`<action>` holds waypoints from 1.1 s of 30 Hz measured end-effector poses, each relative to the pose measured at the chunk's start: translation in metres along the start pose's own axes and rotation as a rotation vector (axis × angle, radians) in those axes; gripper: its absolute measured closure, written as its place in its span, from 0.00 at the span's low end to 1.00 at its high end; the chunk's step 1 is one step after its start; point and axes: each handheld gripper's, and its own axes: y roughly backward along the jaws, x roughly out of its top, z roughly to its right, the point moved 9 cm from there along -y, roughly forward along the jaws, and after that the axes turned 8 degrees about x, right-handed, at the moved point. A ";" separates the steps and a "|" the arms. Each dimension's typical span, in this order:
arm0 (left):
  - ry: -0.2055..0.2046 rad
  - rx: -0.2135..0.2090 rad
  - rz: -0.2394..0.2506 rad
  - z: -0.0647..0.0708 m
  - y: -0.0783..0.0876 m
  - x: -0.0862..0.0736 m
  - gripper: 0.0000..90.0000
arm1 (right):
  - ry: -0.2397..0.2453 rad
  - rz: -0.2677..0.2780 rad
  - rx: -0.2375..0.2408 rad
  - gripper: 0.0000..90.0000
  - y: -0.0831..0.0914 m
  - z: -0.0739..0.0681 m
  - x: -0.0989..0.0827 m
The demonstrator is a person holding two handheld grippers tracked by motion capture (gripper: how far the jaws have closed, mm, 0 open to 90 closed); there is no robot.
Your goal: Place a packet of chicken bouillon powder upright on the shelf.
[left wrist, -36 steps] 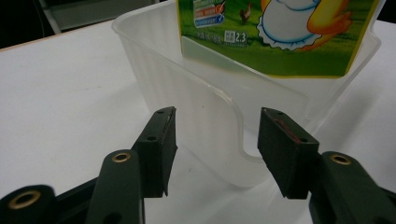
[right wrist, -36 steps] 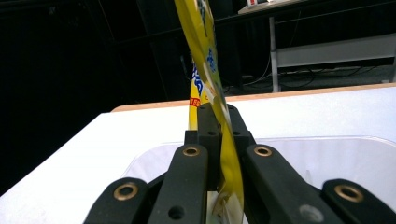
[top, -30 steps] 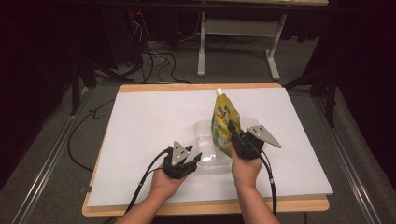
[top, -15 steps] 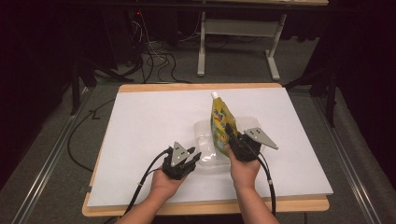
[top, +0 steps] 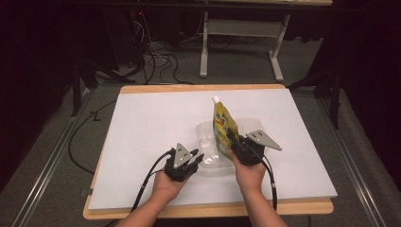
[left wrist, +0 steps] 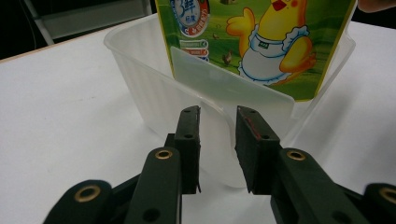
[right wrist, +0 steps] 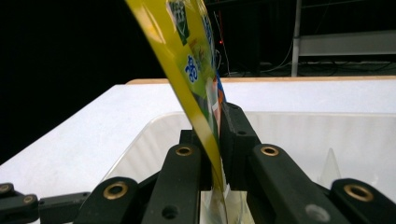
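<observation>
The right gripper is pinching the soft yellow pouch by its flat edge over the thin clear tub, while the left gripper, jaws slightly apart, is straddling the tub's flimsy rim, which probably bends easily.

Pouch top cropped; lower edge hidden behind container wall.

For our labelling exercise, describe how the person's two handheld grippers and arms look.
Each handheld black two-jaw gripper, left and right, carries a grey three-cornered plate on top and trails a black cable. Brass-coloured rivets stud the jaw links. The forearms are bare, with no sleeves or gloves.
</observation>
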 end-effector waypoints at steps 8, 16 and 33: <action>-0.003 -0.004 0.000 -0.001 -0.001 0.000 0.79 | 0.037 -0.026 0.007 0.94 0.002 -0.003 -0.006; 0.011 -0.003 -0.002 -0.001 -0.002 0.000 0.77 | 0.039 -0.039 0.013 0.91 0.003 -0.001 -0.008; 0.023 -0.002 0.000 -0.020 0.027 -0.013 0.47 | 0.118 -0.132 0.152 0.37 0.020 -0.009 -0.016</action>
